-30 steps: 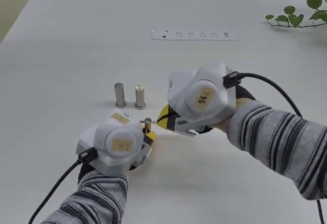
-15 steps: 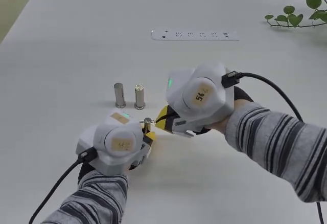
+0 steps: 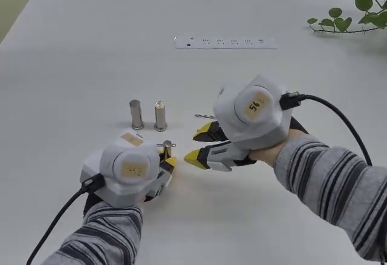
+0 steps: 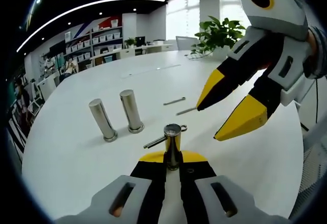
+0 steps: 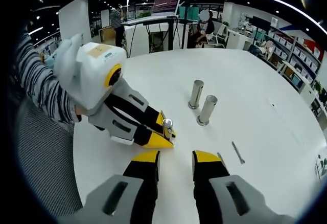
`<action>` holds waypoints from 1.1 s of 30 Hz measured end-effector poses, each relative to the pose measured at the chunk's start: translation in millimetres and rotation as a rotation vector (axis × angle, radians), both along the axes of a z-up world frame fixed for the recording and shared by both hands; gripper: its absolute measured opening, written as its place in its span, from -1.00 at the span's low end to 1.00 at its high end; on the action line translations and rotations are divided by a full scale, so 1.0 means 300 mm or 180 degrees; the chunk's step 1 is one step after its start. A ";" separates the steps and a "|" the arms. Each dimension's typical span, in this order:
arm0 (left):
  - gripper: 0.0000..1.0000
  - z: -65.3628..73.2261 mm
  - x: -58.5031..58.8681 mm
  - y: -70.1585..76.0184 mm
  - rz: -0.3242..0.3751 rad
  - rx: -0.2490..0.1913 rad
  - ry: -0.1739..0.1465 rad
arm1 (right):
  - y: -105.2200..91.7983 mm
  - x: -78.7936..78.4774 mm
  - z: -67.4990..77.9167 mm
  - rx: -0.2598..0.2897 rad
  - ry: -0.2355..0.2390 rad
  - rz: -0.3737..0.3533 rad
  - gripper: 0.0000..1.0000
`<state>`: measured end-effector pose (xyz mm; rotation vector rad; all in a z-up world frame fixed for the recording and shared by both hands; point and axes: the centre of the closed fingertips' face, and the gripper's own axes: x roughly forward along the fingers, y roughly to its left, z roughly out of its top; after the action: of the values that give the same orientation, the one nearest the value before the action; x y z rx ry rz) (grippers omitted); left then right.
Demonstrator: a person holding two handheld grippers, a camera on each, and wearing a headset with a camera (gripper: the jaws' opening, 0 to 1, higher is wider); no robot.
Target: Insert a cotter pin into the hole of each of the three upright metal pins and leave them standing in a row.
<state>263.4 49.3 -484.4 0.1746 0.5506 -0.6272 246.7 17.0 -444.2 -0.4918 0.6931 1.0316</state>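
My left gripper (image 3: 165, 161) is shut on the base of a short upright metal pin (image 4: 172, 139), which rests on the white table. A cotter pin (image 4: 154, 142) passes through the hole near that pin's top. My right gripper (image 3: 198, 145) is open and empty, its yellow fingertips (image 4: 205, 97) a short way right of the held pin (image 5: 167, 127). Two other metal pins (image 3: 136, 114) (image 3: 160, 116) stand side by side behind the left gripper (image 5: 153, 138), with no cotter pin visible in them. Two loose cotter pins (image 4: 174, 101) (image 4: 186, 111) lie flat beyond the right gripper (image 5: 176, 157).
A white power strip (image 3: 225, 42) lies far back on the table (image 3: 72, 59). A leafy plant (image 3: 354, 11) reaches in at the back right corner. Cables trail from both grippers toward the near edge.
My right gripper has pulled back to the right, away from the held pin, and its jaws have opened. The cotter pin stays in the pin's hole. The left gripper keeps its grip.
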 end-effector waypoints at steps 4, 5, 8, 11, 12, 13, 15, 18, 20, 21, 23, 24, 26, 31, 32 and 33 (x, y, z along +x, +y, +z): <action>-0.90 0.001 0.007 0.015 0.0012 0.0005 0.0012 | -0.020 -0.004 -0.005 0.0072 0.0058 -0.0132 -0.54; -0.90 0.001 0.011 0.021 0.0024 0.0004 0.0017 | -0.024 -0.005 -0.006 0.0079 0.0064 -0.0149 -0.53; -0.90 0.002 0.027 0.047 0.0079 -0.0019 0.0032 | -0.032 -0.011 -0.010 0.0087 0.0063 -0.0178 -0.50; -0.90 0.008 0.044 0.078 0.0110 0.0007 0.0010 | -0.033 -0.015 -0.010 0.0129 0.0066 -0.0205 -0.46; -0.90 0.009 0.050 0.087 0.0119 0.0009 0.0006 | -0.034 -0.016 -0.011 0.0136 0.0070 -0.0220 -0.45; -0.90 0.010 0.056 0.096 0.0130 0.0013 0.0000 | -0.034 -0.016 -0.012 0.0140 0.0070 -0.0228 -0.44; -0.90 0.015 0.072 0.119 0.0151 0.0017 -0.0008 | -0.036 -0.016 -0.012 0.0168 0.0068 -0.0260 -0.38; -0.90 0.021 0.088 0.143 0.0166 0.0021 -0.0032 | -0.038 -0.012 -0.011 0.0209 0.0073 -0.0304 -0.34; -0.90 0.021 0.098 0.158 0.0174 0.0018 -0.0027 | -0.041 -0.010 -0.013 0.0228 0.0090 -0.0339 -0.33; -0.90 0.019 0.101 0.162 0.0178 0.0022 -0.0023 | -0.042 -0.010 -0.014 0.0234 0.0094 -0.0352 -0.32; -0.90 0.014 0.109 0.176 0.0167 0.0054 -0.0023 | -0.045 -0.011 -0.019 0.0249 0.0116 -0.0378 -0.31; -0.90 0.011 0.112 0.182 0.0169 0.0059 -0.0012 | -0.045 -0.011 -0.022 0.0256 0.0132 -0.0393 -0.32; -0.90 0.009 0.115 0.188 0.0160 0.0065 -0.0015 | -0.046 -0.012 -0.027 0.0266 0.0147 -0.0406 -0.32; -0.90 0.007 0.120 0.192 0.0127 0.0073 -0.0019 | -0.046 -0.018 -0.034 0.0289 0.0189 -0.0439 -0.33; -0.90 0.005 0.120 0.192 0.0121 0.0074 -0.0014 | -0.046 -0.019 -0.035 0.0292 0.0195 -0.0443 -0.33; -0.90 0.003 0.121 0.192 0.0122 0.0080 -0.0012 | -0.047 -0.020 -0.036 0.0295 0.0198 -0.0449 -0.33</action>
<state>299.6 107.0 -483.4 0.1885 0.5571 -0.5827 240.6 3.0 -454.9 -0.3268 0.7216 0.9446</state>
